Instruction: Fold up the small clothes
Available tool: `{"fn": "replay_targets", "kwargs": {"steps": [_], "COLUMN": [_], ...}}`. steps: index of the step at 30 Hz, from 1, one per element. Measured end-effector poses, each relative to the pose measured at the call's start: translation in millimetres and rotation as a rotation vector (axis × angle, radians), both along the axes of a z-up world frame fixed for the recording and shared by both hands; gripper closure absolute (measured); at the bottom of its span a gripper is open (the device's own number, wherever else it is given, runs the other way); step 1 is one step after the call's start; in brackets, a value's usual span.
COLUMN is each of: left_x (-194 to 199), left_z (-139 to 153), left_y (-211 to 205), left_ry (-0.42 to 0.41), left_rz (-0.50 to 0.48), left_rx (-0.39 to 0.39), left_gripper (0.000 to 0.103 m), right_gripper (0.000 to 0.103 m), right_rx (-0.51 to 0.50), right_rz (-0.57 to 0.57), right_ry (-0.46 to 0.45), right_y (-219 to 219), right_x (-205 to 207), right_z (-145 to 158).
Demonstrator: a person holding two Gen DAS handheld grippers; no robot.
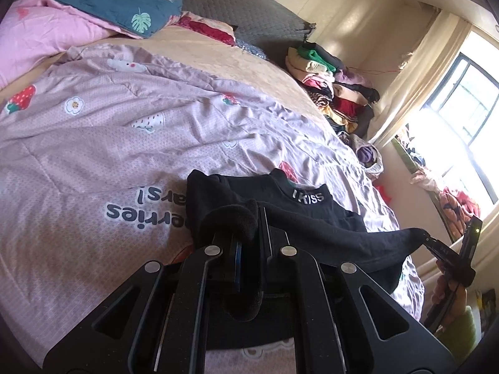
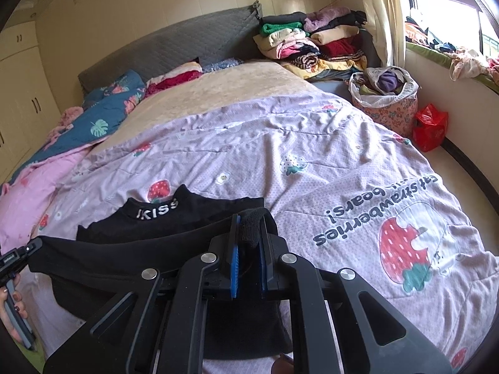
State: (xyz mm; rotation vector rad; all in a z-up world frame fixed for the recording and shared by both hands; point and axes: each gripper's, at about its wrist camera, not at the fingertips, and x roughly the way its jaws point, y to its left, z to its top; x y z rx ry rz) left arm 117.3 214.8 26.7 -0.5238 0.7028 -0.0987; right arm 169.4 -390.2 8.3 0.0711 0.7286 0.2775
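Bedroom scene, sunlight pouring through the window [image 1: 467,106], and a wide bed covered by a pink strawberry-print quilt [image 1: 103,143] with upside-down lettering on it. Stacked folded clothes [image 2: 312,43] sit at the far corner beside the grey headboard [image 2: 174,46], a floral laundry basket [image 2: 386,103] stuffed with garments stands on the floor, and a red plastic bag [image 2: 430,126] is just beside it.

Now the action: a small black top [image 1: 280,208], white "KISS" letters on its collar, lies on the quilt close to both cameras. The left gripper [image 1: 249,218] is clamped together on a bunched black edge of the top, fabric bulging between its fingers. Over on the other side, the right gripper [image 2: 249,230] is pinched on another black fold, its blue pads [image 2: 234,268] pressing the cloth. The hem is lifted and stretched between the two grippers, while the collar end rests flat on the quilt. A hand [image 2: 12,308] grips the left tool's handle at the lower left of the right wrist view.
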Motion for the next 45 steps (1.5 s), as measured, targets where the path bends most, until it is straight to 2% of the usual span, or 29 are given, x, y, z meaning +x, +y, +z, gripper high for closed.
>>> {"fn": "replay_targets", "kwargs": {"steps": [6,7,8,10,11,12,13,14,16,20,22,23,25,26,29,34,37,40,45], "left_x": [15,17,18,19,18,16,14,10,4,-3,-6,-8,-12,-13,-18,-16,-10,0,21], "left_z": [-10,-12,-14,-16,-16,-14,-13,-9,-3,3,3,1,-5,-8,-26,-51,-57,-58,-56], "left_y": [-1,-1,-2,-3,-4,-5,-6,-5,-4,-9,-13,-15,-22,-24,-43,-63,-67,-70,-68], "left_ry": [0.027,0.034,0.04,0.046,0.043,0.04,0.037,0.024,0.003,0.0,0.011,0.017,0.036,0.045,0.104,0.166,0.166,0.155,0.143], "left_rz": [0.021,0.027,0.034,0.039,0.039,0.044,0.052,0.067,0.08,0.043,0.012,-0.001,-0.038,-0.05,-0.131,-0.165,-0.158,-0.143,-0.116], "left_rx": [0.006,0.011,0.014,0.016,0.023,0.046,0.061,0.078,0.111,0.153,0.159,0.16,0.152,0.149,0.138,0.196,0.223,0.25,0.244], "left_gripper": [0.101,0.1,0.099,0.097,0.095,0.087,0.072,0.066,0.065,0.067,0.079,0.083,0.099,0.102,0.103,0.103,0.103,0.103,0.103], "right_gripper": [0.093,0.089,0.079,0.073,0.073,0.071,0.066,0.065,0.065,0.065,0.066,0.074,0.086,0.087,0.09,0.09,0.09,0.09,0.09], "right_rx": [-0.017,-0.021,-0.035,-0.052,-0.054,-0.059,-0.062,-0.064,-0.057,-0.055,-0.057,-0.058,-0.072,-0.079,-0.091,-0.141,-0.186,-0.189,-0.2], "right_rz": [-0.017,-0.019,-0.027,-0.032,-0.027,-0.023,-0.024,-0.023,-0.007,0.046,0.083,0.099,0.129,0.145,0.173,0.198,0.196,0.184,0.173], "right_ry": [0.017,0.02,0.019,0.003,-0.005,-0.014,-0.02,-0.031,-0.043,-0.042,-0.034,-0.024,-0.002,0.01,0.03,0.069,0.08,0.099,0.108], "right_y": [4,5,5,6,6,6,6,6,6,14,21,23,31,35,43,59,67,71,76], "right_x": [15,17,17,15,12,8,5,1,-8,-20,-27,-30,-35,-39,-47,-53,-50,-40,-18], "right_z": [-14,-16,-18,-19,-20,-20,-20,-20,-21,-24,-28,-30,-36,-41,-51,-73,-85,-94,-100]}}
